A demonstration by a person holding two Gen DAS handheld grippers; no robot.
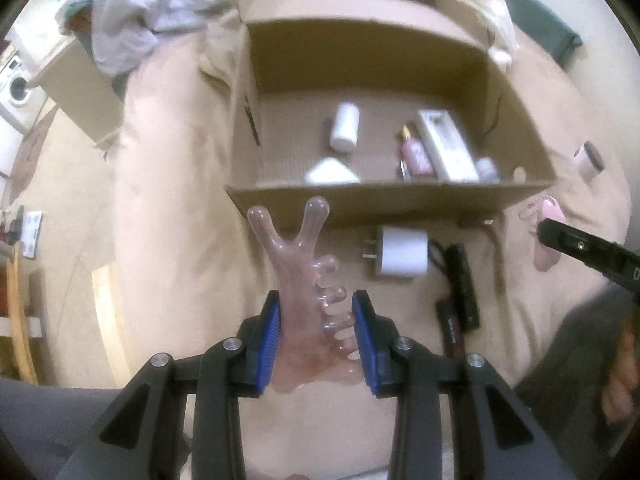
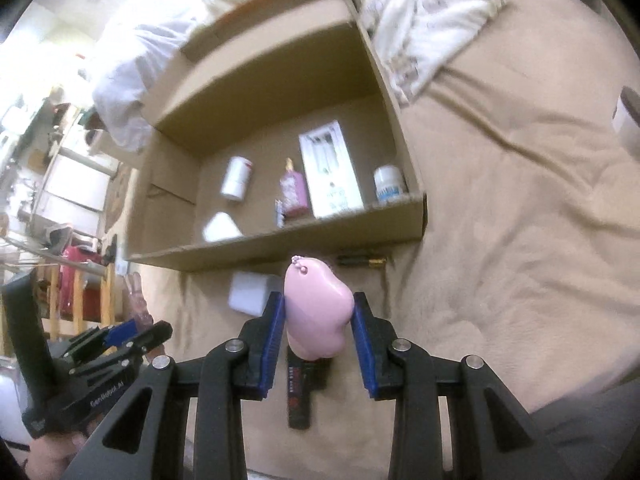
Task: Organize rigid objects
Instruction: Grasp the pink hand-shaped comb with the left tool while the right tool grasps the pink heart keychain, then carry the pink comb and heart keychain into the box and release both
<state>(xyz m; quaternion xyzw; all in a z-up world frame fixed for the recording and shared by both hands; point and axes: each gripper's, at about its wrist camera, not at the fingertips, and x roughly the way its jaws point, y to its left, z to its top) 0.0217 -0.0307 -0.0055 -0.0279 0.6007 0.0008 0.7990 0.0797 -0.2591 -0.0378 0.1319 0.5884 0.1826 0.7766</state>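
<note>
Cardboard forms the open box (image 1: 392,196) that stands on the tan blanket (image 1: 168,208) and serves as the collection point.

1. Held items. The left gripper (image 1: 318,332) has its blue pads clamped on a clear pink comb-like tool (image 1: 298,280), lifted clear of the blanket just in front of the box's near wall. The right gripper (image 2: 318,334) is closed on a smooth pink case (image 2: 318,312) with a bead chain at its top, also just short of the near wall.

2. Completed portion. Already inside the box: a white cylindrical bottle (image 2: 237,178), a white wedge-shaped item (image 2: 221,227) at the near wall, a pink packet (image 2: 294,194), a long white carton (image 2: 330,172) and a small white jar (image 2: 389,184) in the near right corner.

3. Remaining portion, by estimate. A white plug adapter (image 1: 402,252) and two dark bar-shaped items (image 1: 460,292) lie on the blanket before the near wall; a white-and-dark object (image 1: 588,160) lies beyond the box's right wall. Both held items remain to be deposited.

4. Markings. The left gripper body, seen from the right wrist view, reads roughly "GenRobot.AI". Red print on one dark bar and the jar's blue label are illegible.
</note>
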